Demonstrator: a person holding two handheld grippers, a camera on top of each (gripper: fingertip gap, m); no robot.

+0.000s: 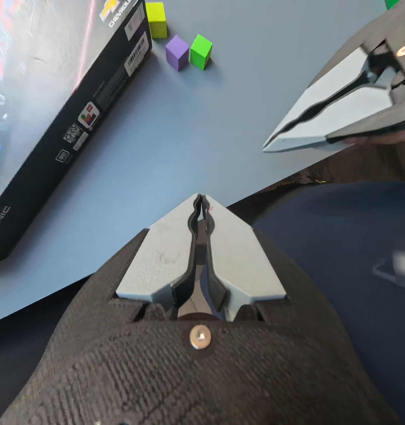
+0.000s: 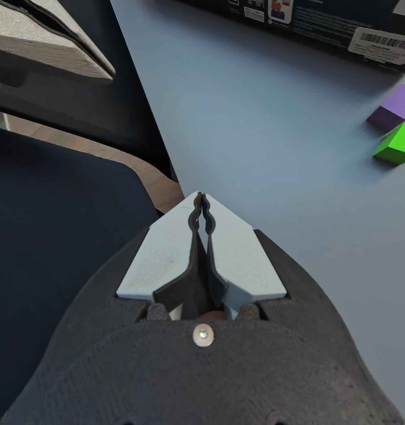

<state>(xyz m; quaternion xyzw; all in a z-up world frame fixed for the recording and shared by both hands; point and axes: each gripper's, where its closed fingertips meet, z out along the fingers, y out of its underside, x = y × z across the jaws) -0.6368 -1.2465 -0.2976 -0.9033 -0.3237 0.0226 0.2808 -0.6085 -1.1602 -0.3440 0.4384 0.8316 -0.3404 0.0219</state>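
Observation:
My left gripper (image 1: 201, 197) is shut with nothing between its pads, above the near edge of the blue-grey table (image 1: 151, 149). My right gripper (image 2: 201, 195) is shut too, with nothing in it, over the table's left edge (image 2: 254, 115). It also shows in the left wrist view (image 1: 269, 146) at the right, tips together. The left gripper shows in the right wrist view (image 2: 47, 41) at the top left. A purple cube (image 1: 176, 53), a green cube (image 1: 200, 51) and a yellow-green block (image 1: 156, 19) stand far ahead of the left gripper. The purple cube (image 2: 395, 108) and green cube (image 2: 398, 145) lie to the right of the right gripper.
A large black printed box (image 1: 66, 99) lies on the table at the left; its side shows at the top of the right wrist view (image 2: 323, 25). A dark blue chair seat (image 2: 59, 207) and wooden floor (image 2: 146, 170) lie beyond the table edge. The left gripper's tips are roughly 11 cm from the right gripper's. My right gripper's tips are some 20 cm from the green cube (image 1: 200, 51). It turns up in the right wrist view (image 2: 398, 135) as well. About 25 cm separates my right fingertips from the yellow-green block (image 1: 156, 19).

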